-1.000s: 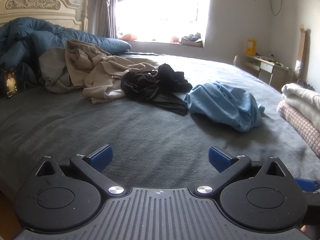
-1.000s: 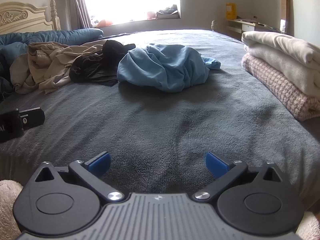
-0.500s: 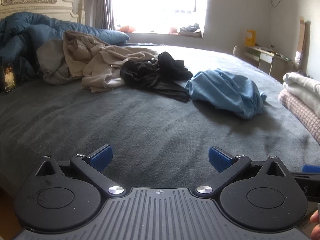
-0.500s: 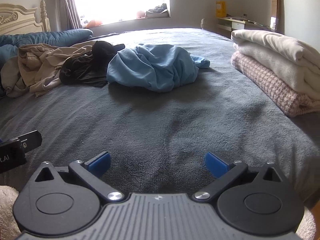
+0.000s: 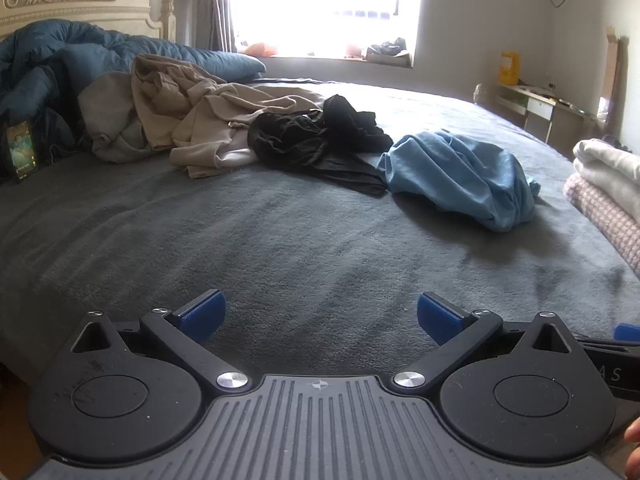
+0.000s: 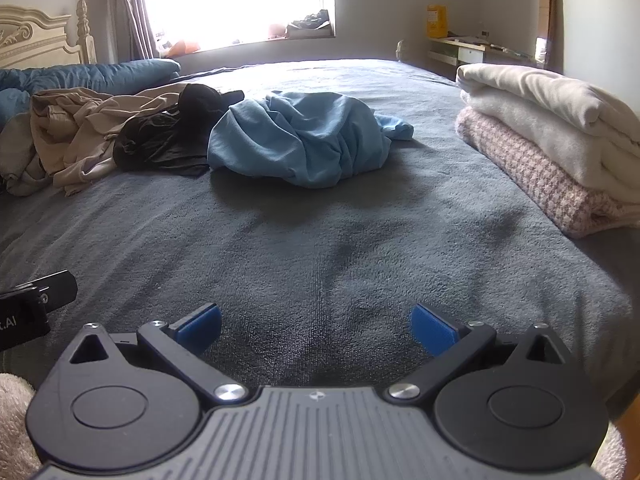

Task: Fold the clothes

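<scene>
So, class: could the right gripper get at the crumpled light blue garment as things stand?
Probably yes. The right gripper is open, and only bare grey bedcover lies between it and the light blue garment.

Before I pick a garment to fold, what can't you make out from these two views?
- Black garment, right view: partly behind the blue shirt; its type is unclear.
- Beige clothes, left view: tangled together, count unclear.
- Folded stack, left view: cut off by the right edge.
- Window, both views: blown out by glare.
- Phone screen, left view: too small to read.
</scene>
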The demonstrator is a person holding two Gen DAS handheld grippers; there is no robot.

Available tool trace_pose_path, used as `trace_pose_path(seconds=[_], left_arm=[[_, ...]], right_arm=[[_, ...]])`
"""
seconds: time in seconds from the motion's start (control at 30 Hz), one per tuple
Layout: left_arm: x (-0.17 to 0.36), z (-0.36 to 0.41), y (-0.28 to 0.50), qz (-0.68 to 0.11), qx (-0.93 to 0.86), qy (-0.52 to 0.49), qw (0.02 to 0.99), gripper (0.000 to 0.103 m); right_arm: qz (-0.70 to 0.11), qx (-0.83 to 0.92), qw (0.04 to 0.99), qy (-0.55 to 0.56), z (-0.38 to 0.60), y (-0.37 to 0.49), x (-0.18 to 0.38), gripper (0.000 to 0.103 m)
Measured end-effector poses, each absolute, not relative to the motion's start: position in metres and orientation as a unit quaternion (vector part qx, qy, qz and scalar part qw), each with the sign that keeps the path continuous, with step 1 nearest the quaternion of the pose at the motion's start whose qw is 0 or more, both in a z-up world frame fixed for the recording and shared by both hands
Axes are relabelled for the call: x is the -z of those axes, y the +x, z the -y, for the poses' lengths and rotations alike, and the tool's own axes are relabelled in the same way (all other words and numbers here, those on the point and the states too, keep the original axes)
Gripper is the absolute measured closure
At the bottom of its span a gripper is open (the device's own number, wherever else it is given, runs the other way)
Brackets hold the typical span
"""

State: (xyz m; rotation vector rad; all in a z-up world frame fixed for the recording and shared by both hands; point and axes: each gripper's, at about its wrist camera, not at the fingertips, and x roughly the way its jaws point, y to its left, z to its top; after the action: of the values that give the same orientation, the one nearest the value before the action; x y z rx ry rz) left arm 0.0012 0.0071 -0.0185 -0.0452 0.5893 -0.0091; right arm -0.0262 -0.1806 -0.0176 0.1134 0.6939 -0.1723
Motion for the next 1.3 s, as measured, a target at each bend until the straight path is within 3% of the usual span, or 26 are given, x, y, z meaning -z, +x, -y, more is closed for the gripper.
trace_pose_path(seconds=[1.3], left_arm=[[0.017,-0.005,0.0,-0.294,0.021,-0.022,0.955,0.0]], right_arm=[[-0.333,0.078,0.939,0.042,0.17,-0.026,0.011,0.0]])
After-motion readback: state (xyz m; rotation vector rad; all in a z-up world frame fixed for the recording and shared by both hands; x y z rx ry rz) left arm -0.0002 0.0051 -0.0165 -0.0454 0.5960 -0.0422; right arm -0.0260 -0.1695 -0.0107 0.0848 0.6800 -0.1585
